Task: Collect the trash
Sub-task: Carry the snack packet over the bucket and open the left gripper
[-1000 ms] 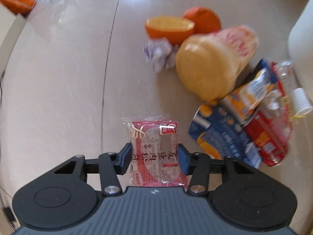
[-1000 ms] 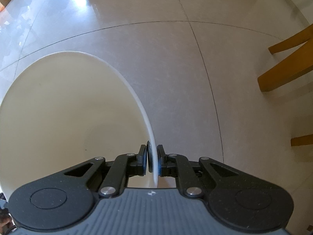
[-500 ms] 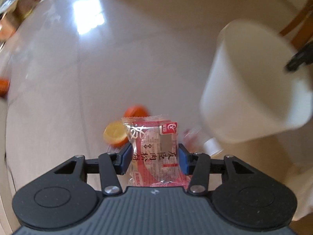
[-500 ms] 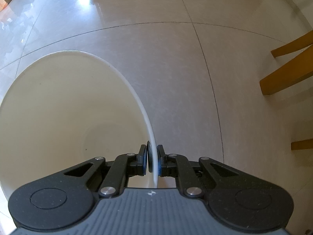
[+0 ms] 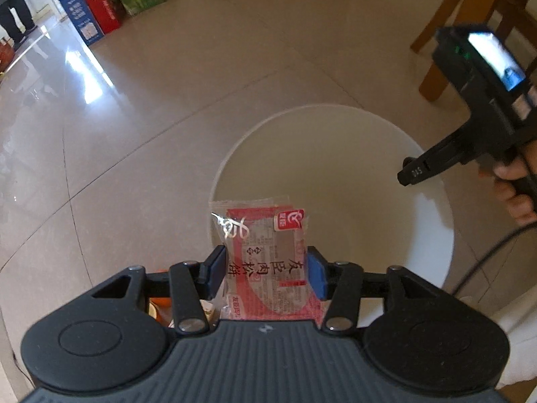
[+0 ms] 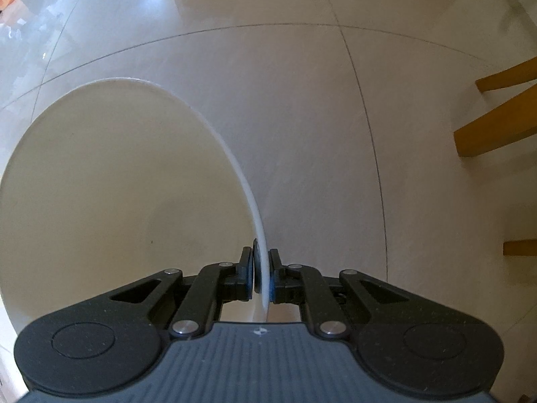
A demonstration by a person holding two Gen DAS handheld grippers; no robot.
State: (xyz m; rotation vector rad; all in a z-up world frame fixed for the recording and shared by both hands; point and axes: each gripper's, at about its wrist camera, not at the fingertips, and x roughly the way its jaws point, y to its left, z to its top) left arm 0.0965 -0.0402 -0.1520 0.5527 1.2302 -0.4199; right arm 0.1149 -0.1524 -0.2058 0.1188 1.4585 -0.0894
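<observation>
My left gripper [image 5: 266,270] is shut on a red snack packet [image 5: 265,255] with clear edges, held over the near rim of a white bin [image 5: 433,221]. The bin's mouth faces up and its inside looks bare. My right gripper [image 6: 262,277] is shut on the white bin's rim [image 6: 258,235]; the bin's bare inside fills the left of the right wrist view. In the left wrist view the right gripper [image 5: 411,173] shows at the bin's far right rim, with a person's hand [image 5: 517,188] on its handle.
A wooden chair [image 5: 453,23] stands at the far right, its legs [image 6: 496,131] beside the bin. Boxes and bags [image 5: 104,6] line the far wall, where a person's legs [image 5: 13,10] show. A bit of orange [image 5: 162,302] peeks under my left fingers. Glossy tiled floor [image 5: 167,100] lies around.
My left gripper has lifted the snack packet away from the trash pile and brought it over the bin's rim. The bin has come upright beneath it. My right gripper keeps its hold.
</observation>
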